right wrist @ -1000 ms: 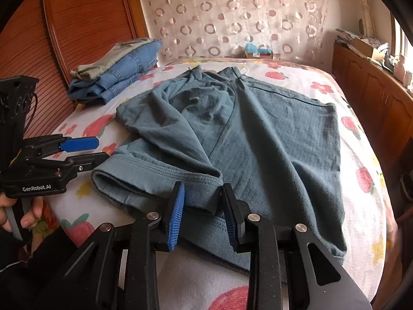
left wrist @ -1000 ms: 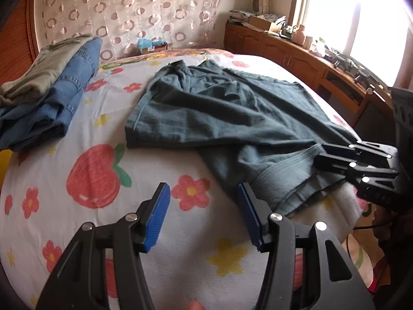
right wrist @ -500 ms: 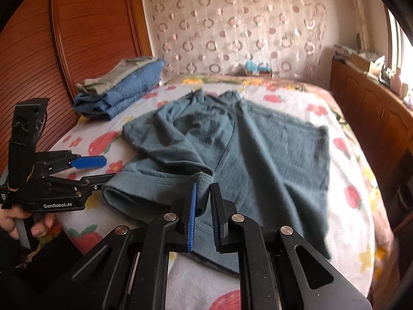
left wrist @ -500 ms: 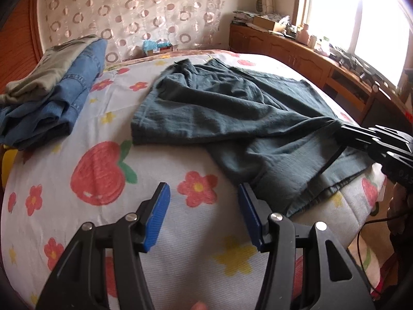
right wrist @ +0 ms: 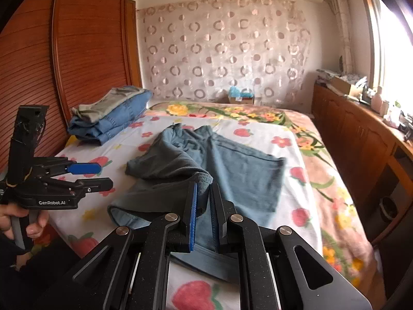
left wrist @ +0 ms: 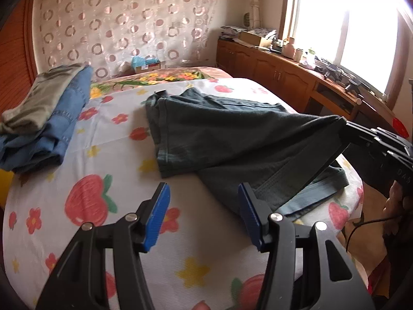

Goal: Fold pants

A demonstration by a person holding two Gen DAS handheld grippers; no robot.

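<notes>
Two black handheld grippers work a floral-sheeted bed [right wrist: 258, 134]: the right gripper [right wrist: 204, 201] is clamped on a hem of the crumpled grey-blue cotton pants [right wrist: 232, 165] mid-bed, lifting it to straighten, while the left gripper [left wrist: 204, 217] hangs open, likely to take the other hem.

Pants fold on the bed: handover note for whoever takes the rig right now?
Right gripper: shut on a bunched edge of the grey-blue pants, lifting it off the bed so the cloth runs taut up to its fingers.
Left gripper: open, empty, hovering over bare sheet just left of the pants.
Pants: most of the cloth lies rumpled mid-bed, one leg lapped over the other.
Done: one grip only; no clean fold yet.
Left: carry the lifted edge across, flatten, finish folding. A folded stack sits by the headboard, probably where finished items go.
</notes>
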